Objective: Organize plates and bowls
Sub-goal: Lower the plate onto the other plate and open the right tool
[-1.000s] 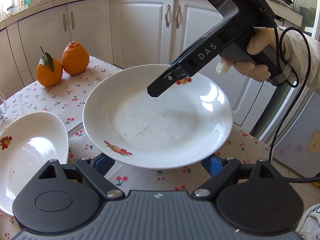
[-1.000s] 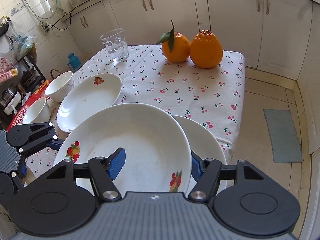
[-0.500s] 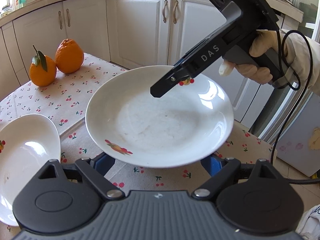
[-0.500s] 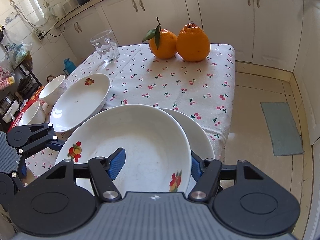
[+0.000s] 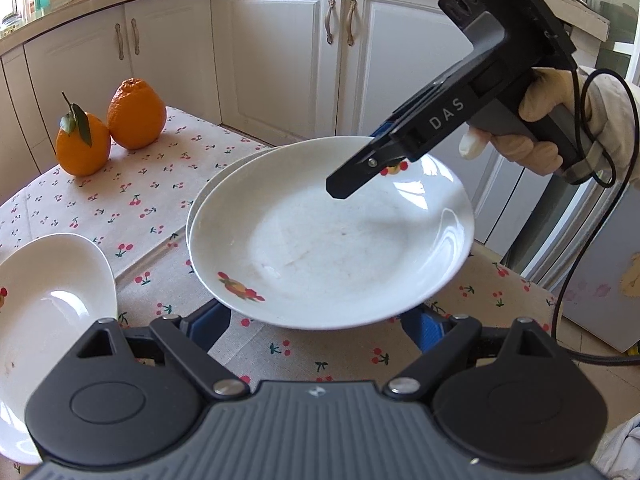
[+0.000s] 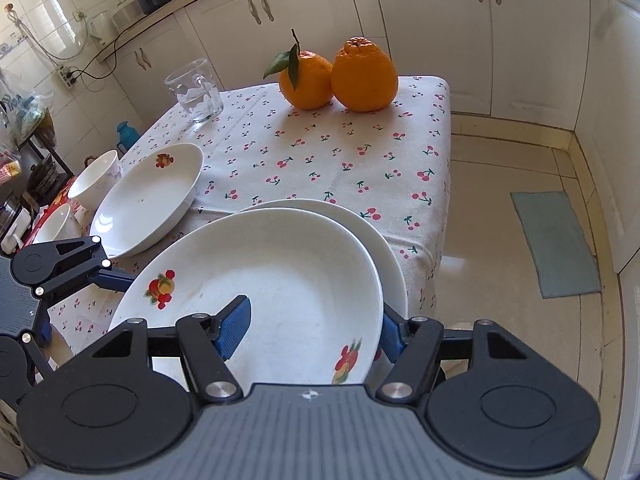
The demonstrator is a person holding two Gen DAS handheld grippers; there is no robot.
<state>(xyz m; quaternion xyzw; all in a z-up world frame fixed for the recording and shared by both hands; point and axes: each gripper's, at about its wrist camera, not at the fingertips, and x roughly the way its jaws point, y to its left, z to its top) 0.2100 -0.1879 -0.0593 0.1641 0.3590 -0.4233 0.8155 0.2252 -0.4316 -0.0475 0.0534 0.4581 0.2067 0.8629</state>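
- Right now my right gripper [image 6: 312, 330] has its jaws clamped on the near rim of the top plate [image 6: 272, 280], one pad inside, one outside, so it stays level as I carry it.
- Just under it lies the second plate [image 6: 380, 236], rim peeking out beyond; I judge I'm stacking onto it.
- My left gripper [image 5: 316, 328] waits, jaws apart, holding nothing, at the top plate's opposite rim.
- Left of the top plate sits a third plate [image 6: 148, 200] on the surface [image 6: 320, 148].
- Farther off: bowls [image 6: 94, 178], then glass mug [image 6: 195, 90] and oranges [image 6: 362, 76].
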